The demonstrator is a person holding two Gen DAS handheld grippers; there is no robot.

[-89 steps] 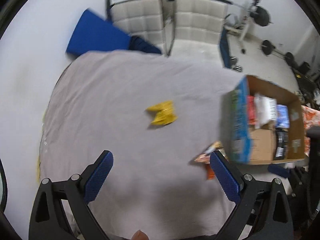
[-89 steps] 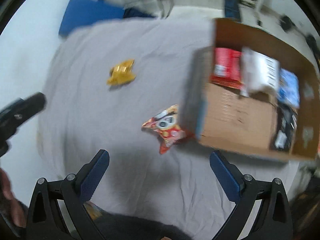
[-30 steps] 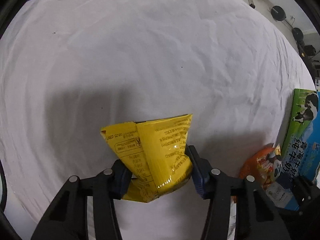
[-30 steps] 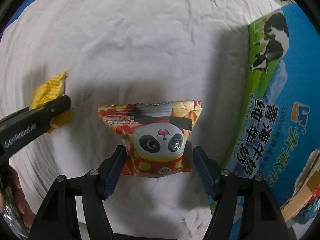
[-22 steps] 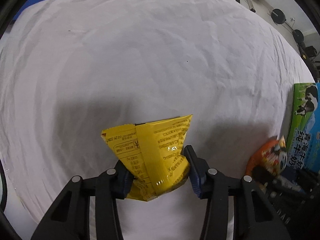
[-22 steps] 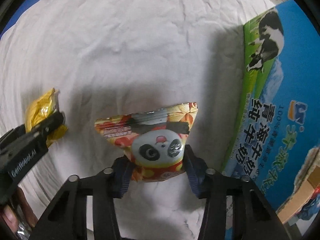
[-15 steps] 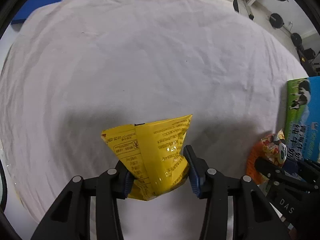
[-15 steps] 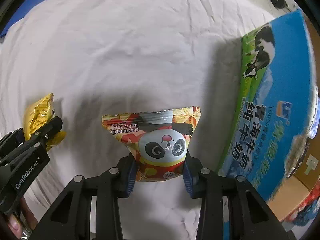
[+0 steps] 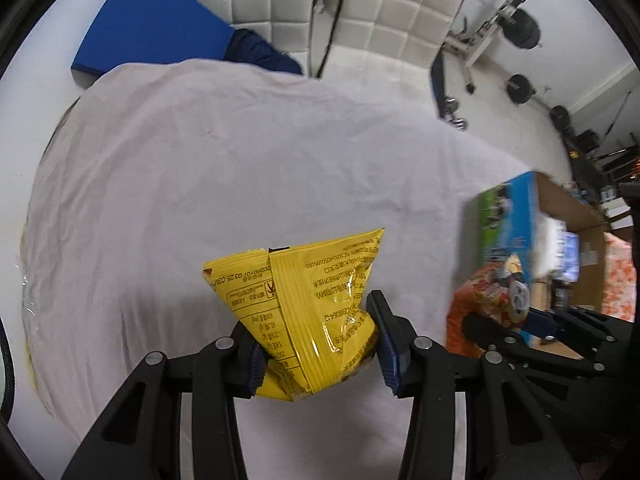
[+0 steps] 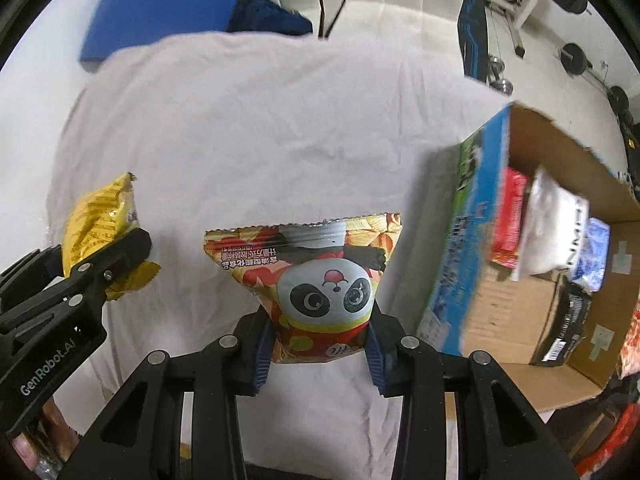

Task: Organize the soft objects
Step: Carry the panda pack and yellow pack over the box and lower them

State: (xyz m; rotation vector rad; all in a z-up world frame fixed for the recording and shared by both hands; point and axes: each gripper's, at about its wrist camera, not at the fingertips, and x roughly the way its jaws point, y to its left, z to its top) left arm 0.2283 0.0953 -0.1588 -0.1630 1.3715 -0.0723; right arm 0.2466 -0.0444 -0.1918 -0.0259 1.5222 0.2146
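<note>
Right wrist view: we hold two snack bags above the sheet-covered counter (image 10: pixel 248 128).
The cardboard box (image 10: pixel 568 280) sits at the counter's right edge, packets inside. Our right gripper (image 10: pixel 320 344) has its jaws clamped on the panda bag (image 10: pixel 320 276); our left gripper (image 9: pixel 316 348) has its jaws clamped on the yellow bag (image 9: pixel 304 300).

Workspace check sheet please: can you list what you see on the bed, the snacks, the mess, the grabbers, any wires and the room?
Surface: wrinkled white bed sheet.
Job's things: crinkly yellow snack bag; panda-print red snack bag; open cardboard box with blue-green printed side, packets inside.
Clutter: nothing seen on the sheet.
Grippers: left gripper shut on the yellow bag; right gripper shut on the panda bag.
Cables: nothing seen.
Surroundings: blue mat, white quilted chairs, barbell weights.
</note>
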